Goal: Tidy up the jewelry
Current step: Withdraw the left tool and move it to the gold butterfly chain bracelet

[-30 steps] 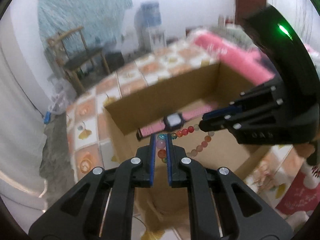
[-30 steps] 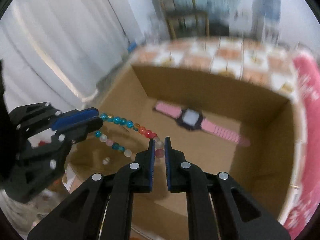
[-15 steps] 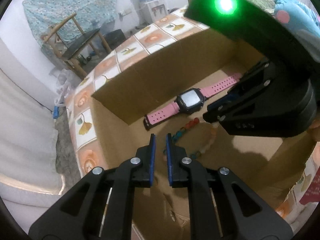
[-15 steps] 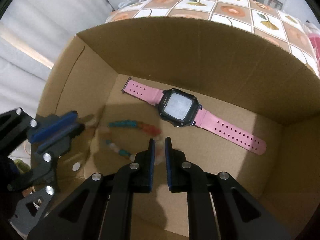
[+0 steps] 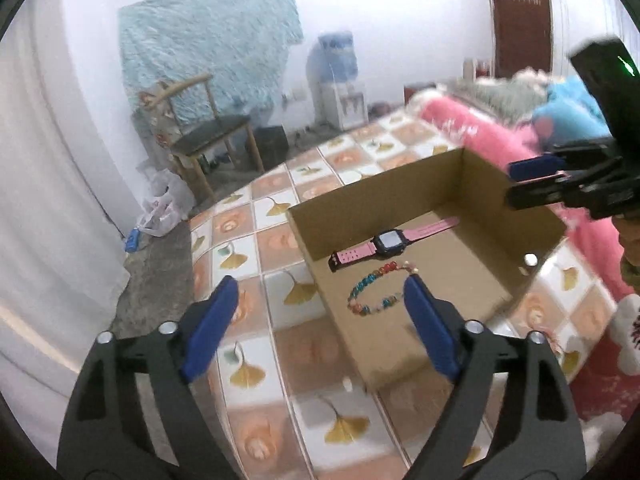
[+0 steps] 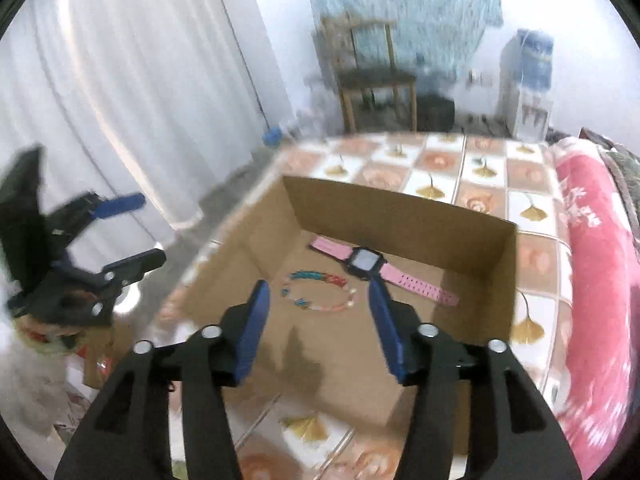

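Observation:
A colourful bead bracelet [image 5: 374, 290] lies loose on the floor of an open cardboard box [image 5: 372, 196], beside a pink-strapped watch [image 5: 390, 242]. In the right wrist view the bracelet [image 6: 318, 292] and watch [image 6: 366, 263] lie in the same box [image 6: 400, 208]. My left gripper [image 5: 320, 292] is open and empty, raised above the box's near left corner. My right gripper [image 6: 318, 294] is open and empty above the box's near side. The right gripper shows at the right of the left wrist view [image 5: 536, 186]; the left gripper shows at the left of the right wrist view [image 6: 136, 232].
The box sits on a bed with a tiled leaf-pattern cover [image 5: 248, 240]. A pink quilt [image 6: 588, 240] lies along its right side. A wooden chair [image 6: 372, 76], a water dispenser [image 6: 528, 88] and white curtains [image 6: 120, 80] stand behind.
Both grippers let go of the bead bracelet, which now lies on the box floor. Both have opened wide and pulled back up out of the box.

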Demonstrator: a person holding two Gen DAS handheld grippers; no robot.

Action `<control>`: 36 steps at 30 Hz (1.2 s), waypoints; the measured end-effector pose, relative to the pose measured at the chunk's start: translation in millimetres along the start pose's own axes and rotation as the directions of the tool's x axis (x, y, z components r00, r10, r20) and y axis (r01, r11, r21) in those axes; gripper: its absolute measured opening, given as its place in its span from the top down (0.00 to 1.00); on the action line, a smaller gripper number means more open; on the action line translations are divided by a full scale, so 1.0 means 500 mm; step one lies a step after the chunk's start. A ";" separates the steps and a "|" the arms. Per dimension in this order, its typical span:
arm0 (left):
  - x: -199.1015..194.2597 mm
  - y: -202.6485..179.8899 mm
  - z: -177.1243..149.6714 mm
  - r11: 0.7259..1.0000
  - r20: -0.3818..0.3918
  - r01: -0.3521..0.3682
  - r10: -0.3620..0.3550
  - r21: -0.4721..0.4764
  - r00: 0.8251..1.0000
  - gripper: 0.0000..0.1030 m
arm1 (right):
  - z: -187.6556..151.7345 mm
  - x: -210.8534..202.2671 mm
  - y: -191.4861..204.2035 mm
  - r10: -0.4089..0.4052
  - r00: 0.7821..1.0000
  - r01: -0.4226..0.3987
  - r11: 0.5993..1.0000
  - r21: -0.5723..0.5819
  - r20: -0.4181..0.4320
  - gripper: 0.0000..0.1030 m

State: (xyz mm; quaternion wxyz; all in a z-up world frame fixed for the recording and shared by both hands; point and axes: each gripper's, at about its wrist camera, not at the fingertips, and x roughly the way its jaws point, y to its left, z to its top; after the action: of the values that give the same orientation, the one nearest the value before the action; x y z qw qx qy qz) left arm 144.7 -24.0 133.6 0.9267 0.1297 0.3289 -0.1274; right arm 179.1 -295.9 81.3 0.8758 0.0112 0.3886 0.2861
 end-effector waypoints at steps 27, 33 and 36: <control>0.135 -0.151 -0.287 0.962 -0.150 0.208 -0.235 -0.178 0.960 0.51 | -0.331 0.167 0.072 -0.061 0.989 0.080 0.987 0.140 -0.131 0.58; 0.167 -0.165 -0.282 0.967 -0.206 0.201 -0.230 -0.154 0.951 0.65 | -0.336 0.183 0.065 -0.073 0.986 0.096 0.984 0.153 -0.150 0.58; 0.173 -0.173 -0.278 0.970 -0.220 0.198 -0.225 -0.138 0.949 0.65 | -0.335 0.183 0.068 -0.088 0.985 0.109 0.984 0.144 -0.146 0.58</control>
State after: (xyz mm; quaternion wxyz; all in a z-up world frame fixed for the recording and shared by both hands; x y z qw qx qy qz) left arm 101.9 -72.7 -39.9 0.8685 0.0544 0.4543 -0.1907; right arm 96.1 -254.6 -89.0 0.8563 0.0386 0.4694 0.2120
